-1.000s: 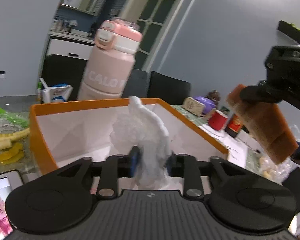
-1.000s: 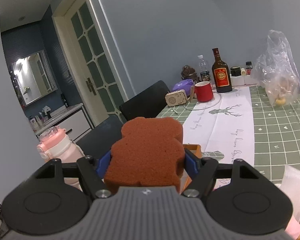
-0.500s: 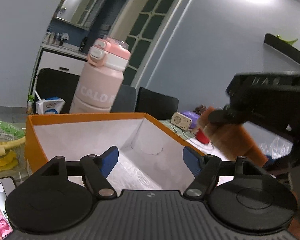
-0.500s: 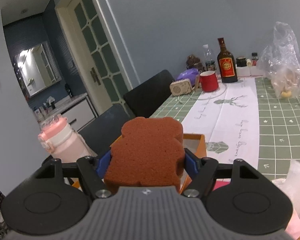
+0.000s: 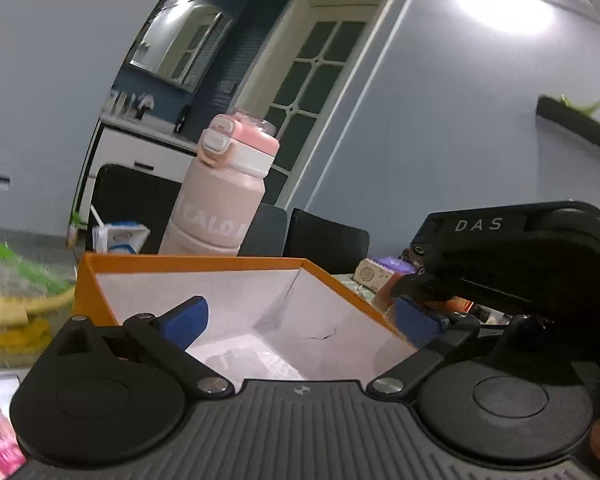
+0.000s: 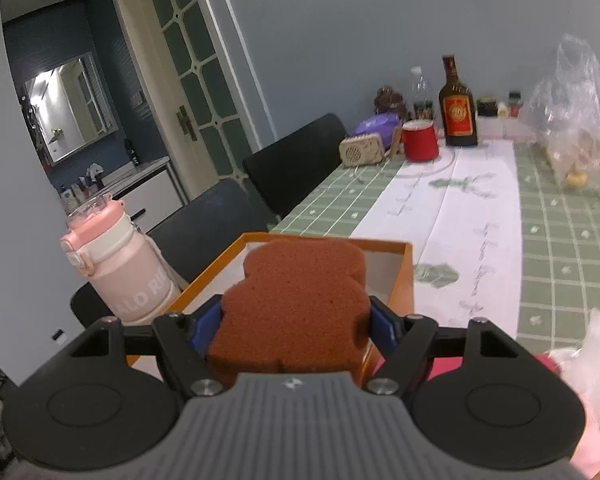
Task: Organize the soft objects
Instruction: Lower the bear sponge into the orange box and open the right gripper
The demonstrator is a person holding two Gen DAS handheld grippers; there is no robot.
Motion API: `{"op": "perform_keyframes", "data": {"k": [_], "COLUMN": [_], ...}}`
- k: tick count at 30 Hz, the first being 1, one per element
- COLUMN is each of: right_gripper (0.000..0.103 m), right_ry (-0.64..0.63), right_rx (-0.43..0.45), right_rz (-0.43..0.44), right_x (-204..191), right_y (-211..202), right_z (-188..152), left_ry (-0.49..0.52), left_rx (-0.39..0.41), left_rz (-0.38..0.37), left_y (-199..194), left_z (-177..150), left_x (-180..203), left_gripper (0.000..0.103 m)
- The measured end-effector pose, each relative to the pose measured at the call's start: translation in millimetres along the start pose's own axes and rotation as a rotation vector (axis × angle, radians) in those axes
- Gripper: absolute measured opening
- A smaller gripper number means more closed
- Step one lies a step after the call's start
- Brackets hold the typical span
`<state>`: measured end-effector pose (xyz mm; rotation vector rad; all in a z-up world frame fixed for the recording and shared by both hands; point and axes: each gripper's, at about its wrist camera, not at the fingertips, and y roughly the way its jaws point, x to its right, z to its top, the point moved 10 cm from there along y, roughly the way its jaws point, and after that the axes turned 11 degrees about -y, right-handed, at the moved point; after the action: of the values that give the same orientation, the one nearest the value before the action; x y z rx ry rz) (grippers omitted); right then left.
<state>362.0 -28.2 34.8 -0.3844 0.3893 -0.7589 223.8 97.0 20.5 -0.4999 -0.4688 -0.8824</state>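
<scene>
Your left hand-held gripper (image 5: 300, 322) has just been opening, nothing between its jaws; white soft item (image 5: 246, 362) lies inside the orange box (image 5: 188, 261). Your right hand-held gripper (image 6: 294, 326) grips the brown sponge (image 6: 296, 304) above that box, not yet dropped in.

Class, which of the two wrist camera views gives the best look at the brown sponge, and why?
The right wrist view: the brown sponge fills the centre, clamped in the right gripper over the orange box. In the left wrist view that gripper's black body hides nearly all of it.

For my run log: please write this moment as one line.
left gripper: open, jaws just opened, nothing between | white wad: in box | right gripper: shut on sponge, near box
</scene>
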Motion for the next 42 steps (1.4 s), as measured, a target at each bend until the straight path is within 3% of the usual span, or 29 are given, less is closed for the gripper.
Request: {"op": "perform_keyframes", "data": {"k": [7, 14, 16, 18, 21, 24, 34, 38, 42], "right_gripper": [0.075, 0.075, 0.081, 0.099, 0.1, 0.1, 0.1, 0.1, 0.1], "right_ry": [0.06, 0.122, 0.148, 0.186, 0.198, 0.186, 0.233, 0.216, 0.178], "right_rx": [-0.055, -0.075, -0.08, -0.073, -0.098, -0.08, -0.064, -0.04, -0.029], "right_rz": [0.103, 0.159, 0.164, 0.217, 0.282, 0.268, 0.336, 0.31, 0.308], "right_x": [-1.3, -0.7, 1.5, 0.9, -6.7, -7.3, -7.3, -8.6, -13.7], "right_y": [20.1, 31.7, 34.4, 35.3, 34.2, 29.5, 22.1, 16.4, 9.0], "right_z": [-12.3, -18.5, -19.2, -18.4, -19.8, -16.1, -12.8, -9.2, -5.7], "left_ry": [-0.056, 0.007, 0.03, 0.031, 0.027, 0.026, 0.032, -0.001, 0.034], "left_rx": [-0.017, -0.007, -0.007, -0.004, -0.009, -0.009, -0.005, 0.012, 0.011], "left_rz": [0.062, 0.09, 0.1, 0.106, 0.103, 0.101, 0.103, 0.096, 0.032], "left_y": [5.1, 2.8, 2.0, 1.7, 1.5, 1.2, 0.2, -5.8, -10.3], "left_z": [-5.4, -8.6, -9.6, -9.4, -9.4, -9.7, -9.3, -0.6, 18.6], "left_x": [-12.3, -12.1, -10.4, -10.9, -11.2, -11.1, -10.7, -14.0, -14.1], "left_gripper": [0.103, 0.103, 0.103, 0.103, 0.103, 0.103, 0.103, 0.103, 0.103]}}
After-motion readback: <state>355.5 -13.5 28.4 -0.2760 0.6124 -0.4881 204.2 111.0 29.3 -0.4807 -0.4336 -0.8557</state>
